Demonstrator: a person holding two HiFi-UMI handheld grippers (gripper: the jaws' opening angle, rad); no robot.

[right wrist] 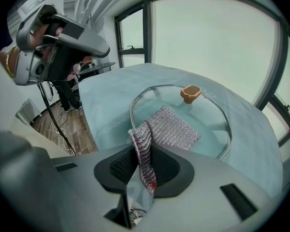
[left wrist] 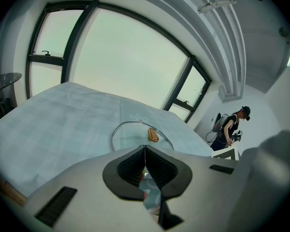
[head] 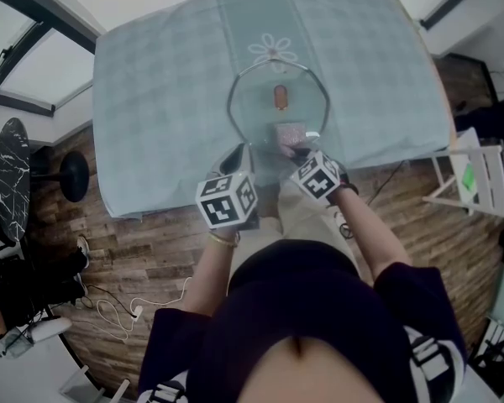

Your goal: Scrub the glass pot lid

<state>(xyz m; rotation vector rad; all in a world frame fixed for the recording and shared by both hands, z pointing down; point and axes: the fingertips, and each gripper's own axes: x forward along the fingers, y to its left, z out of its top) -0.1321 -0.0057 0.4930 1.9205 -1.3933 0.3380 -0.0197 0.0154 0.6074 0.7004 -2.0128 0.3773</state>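
The glass pot lid [head: 260,91] lies flat on the pale blue tablecloth, its brown knob [head: 280,97] pointing up. My right gripper [right wrist: 144,149] is shut on a silver mesh scrubbing cloth [right wrist: 171,127], whose free end rests on the lid's glass [right wrist: 208,115] short of the knob [right wrist: 190,93]. In the head view that gripper [head: 298,151] sits at the lid's near rim, with the cloth [head: 289,133] just ahead of it. My left gripper [left wrist: 145,151] is shut with nothing visible between its pads. It hovers at the near left of the lid [left wrist: 130,132], apart from it [head: 238,154].
The table's near edge [head: 193,208] lies right under both grippers, with wood floor below. A white frame [head: 475,179] stands off the table's right corner and a black round side table [head: 13,162] at the left. Cables [head: 118,309] lie on the floor. A person [left wrist: 232,127] stands far back right.
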